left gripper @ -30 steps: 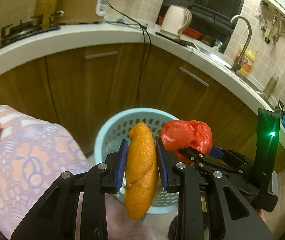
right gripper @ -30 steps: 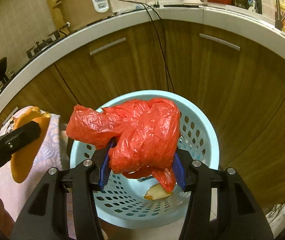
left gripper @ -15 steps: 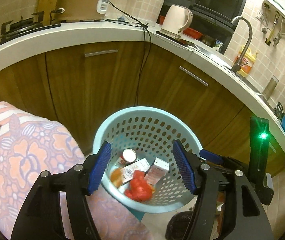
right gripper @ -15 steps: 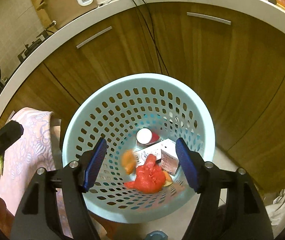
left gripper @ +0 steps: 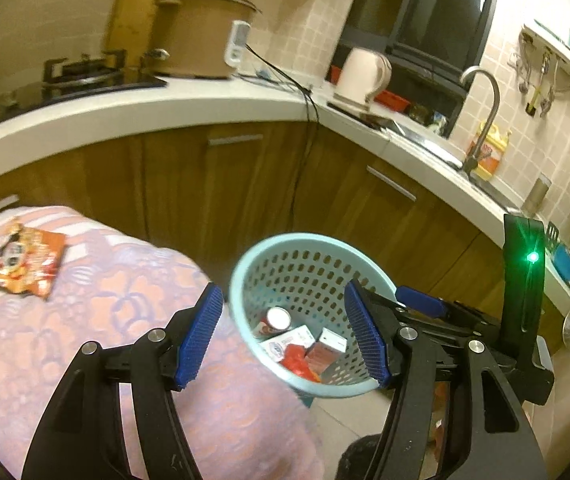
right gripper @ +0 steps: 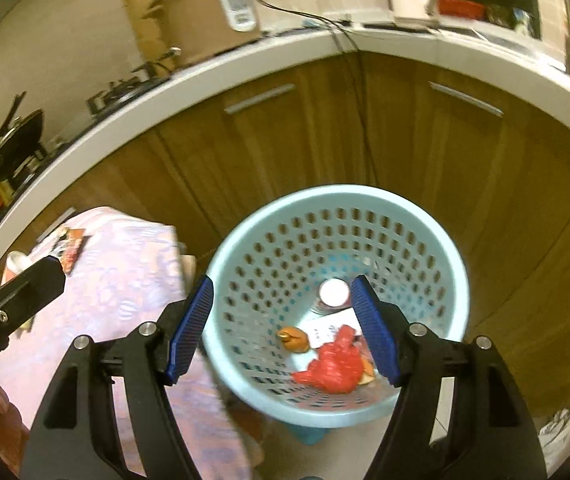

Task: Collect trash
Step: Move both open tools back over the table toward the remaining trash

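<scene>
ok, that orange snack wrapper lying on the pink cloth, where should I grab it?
Probably the orange snack wrapper's crumpled near edge, coming down from above with the left gripper: it lies flat on the pink floral cloth, so only raised creases offer the fingers purchase.

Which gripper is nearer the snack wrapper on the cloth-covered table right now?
Left. The left gripper hangs open at the table's edge, wrapper off to its left. The right gripper is open over the basket, farther away.
</scene>
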`<state>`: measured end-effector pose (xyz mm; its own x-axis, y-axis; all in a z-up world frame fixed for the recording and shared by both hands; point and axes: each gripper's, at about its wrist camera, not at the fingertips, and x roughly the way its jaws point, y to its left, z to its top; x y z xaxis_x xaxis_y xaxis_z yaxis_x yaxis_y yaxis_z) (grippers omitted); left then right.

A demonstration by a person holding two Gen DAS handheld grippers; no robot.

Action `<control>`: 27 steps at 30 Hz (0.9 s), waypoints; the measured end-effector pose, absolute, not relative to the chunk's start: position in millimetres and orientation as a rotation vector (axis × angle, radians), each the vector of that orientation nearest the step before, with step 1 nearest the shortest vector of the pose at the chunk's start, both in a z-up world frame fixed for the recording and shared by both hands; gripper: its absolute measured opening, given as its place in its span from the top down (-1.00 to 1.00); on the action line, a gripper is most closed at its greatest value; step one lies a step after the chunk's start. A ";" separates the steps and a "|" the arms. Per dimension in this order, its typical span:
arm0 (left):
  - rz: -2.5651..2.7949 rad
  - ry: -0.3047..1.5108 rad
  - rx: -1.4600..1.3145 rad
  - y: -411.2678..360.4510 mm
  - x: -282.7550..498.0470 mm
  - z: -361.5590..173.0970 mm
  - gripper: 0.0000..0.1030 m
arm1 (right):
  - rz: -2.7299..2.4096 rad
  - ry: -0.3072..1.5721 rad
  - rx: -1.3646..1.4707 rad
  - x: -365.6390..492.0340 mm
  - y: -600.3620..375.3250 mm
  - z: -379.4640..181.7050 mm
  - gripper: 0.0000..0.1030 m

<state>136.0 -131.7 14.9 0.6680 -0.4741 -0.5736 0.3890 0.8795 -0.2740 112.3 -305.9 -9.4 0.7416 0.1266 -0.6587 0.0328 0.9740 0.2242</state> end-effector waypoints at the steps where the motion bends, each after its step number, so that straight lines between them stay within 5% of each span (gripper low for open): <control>1: -0.482 0.677 -0.137 -126.7 133.3 17.1 -0.18 | 0.066 0.730 0.220 111.2 -296.8 -6.1 -0.31; 18: -0.141 0.566 -0.280 70.4 66.6 47.8 -0.18 | 0.303 0.696 0.041 106.4 -118.9 10.9 -0.30; 27: 0.079 0.671 -0.356 199.8 49.6 13.9 -0.18 | 0.366 0.743 0.003 118.8 -61.2 1.2 -0.02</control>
<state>49.6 199.8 13.9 0.7827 -0.0425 -0.6210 -0.1852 0.9366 -0.2974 118.8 -61.2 1.2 0.6758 0.3269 -0.6606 -0.3250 0.9366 0.1309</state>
